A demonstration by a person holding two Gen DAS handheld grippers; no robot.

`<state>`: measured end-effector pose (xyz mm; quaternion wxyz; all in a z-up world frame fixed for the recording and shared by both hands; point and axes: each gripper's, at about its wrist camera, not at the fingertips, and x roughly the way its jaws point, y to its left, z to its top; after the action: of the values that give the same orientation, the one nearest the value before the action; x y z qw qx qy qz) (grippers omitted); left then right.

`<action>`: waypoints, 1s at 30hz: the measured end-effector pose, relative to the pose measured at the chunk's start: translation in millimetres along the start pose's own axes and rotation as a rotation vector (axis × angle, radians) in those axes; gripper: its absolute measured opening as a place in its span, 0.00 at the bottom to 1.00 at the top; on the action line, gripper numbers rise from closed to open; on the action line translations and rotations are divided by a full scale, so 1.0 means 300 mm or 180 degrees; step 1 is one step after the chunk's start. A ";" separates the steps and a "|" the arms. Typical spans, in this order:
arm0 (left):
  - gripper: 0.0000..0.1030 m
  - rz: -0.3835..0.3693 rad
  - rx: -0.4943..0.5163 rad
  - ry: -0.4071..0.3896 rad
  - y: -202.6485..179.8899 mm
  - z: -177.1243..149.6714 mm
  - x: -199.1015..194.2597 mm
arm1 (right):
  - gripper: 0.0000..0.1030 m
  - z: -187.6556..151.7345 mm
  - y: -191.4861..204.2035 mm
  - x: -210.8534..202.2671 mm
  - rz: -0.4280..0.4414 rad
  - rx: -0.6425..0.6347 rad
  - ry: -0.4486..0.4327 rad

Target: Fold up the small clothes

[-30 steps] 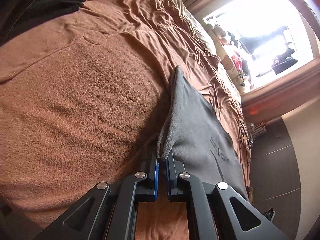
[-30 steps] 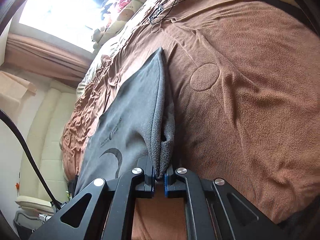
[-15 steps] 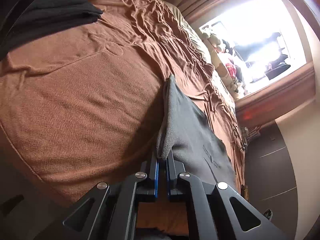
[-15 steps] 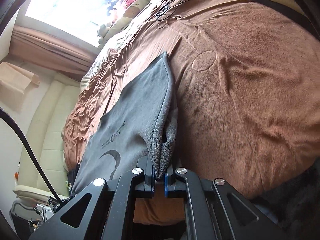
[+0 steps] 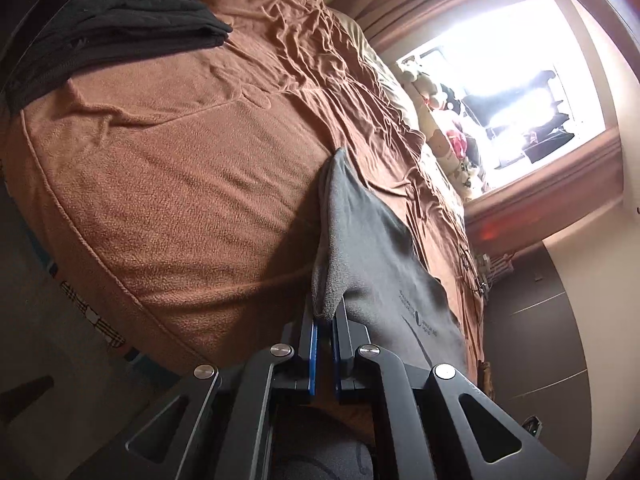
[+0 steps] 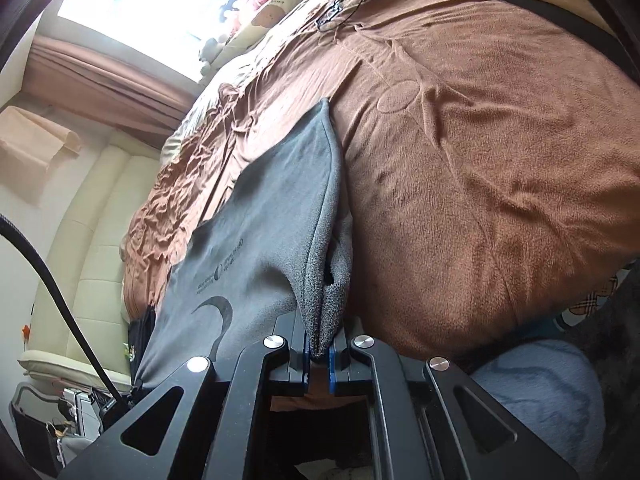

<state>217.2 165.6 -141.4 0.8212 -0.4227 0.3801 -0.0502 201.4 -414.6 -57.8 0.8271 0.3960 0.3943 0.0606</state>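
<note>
Fleece, grey, hangs stretched between the two claws above the brown bed, its far end trailing on the blanket. The left gripper is pinched tight on one folded corner, and the right gripper is clamped on the other. To do this fold well, I'd keep both corners level and the edge taut, lay it down evenly without dragging, and let go only once the layers line up.

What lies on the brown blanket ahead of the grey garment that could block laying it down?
Nothing visible: the brown blanket ahead of the grey garment is bare. The folded black clothes sit at its far corner.
</note>
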 end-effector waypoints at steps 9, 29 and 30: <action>0.22 0.0049 0.0110 0.0184 0.016 -0.057 0.060 | 0.19 -0.007 0.044 -0.048 -0.0437 -0.0126 -0.0074; 0.51 -0.0146 -0.0279 0.0327 0.158 -0.093 0.083 | 0.45 -0.156 0.433 0.128 -0.0337 -0.1213 0.0201; 0.51 -0.0151 -0.0255 0.0334 0.155 -0.092 0.089 | 0.44 -0.165 0.452 0.151 -0.0330 -0.1269 0.0243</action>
<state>206.4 166.4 -200.9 0.7812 -0.4609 0.4141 -0.0765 226.3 -273.9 -8.4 0.8756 0.2011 0.4253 0.1097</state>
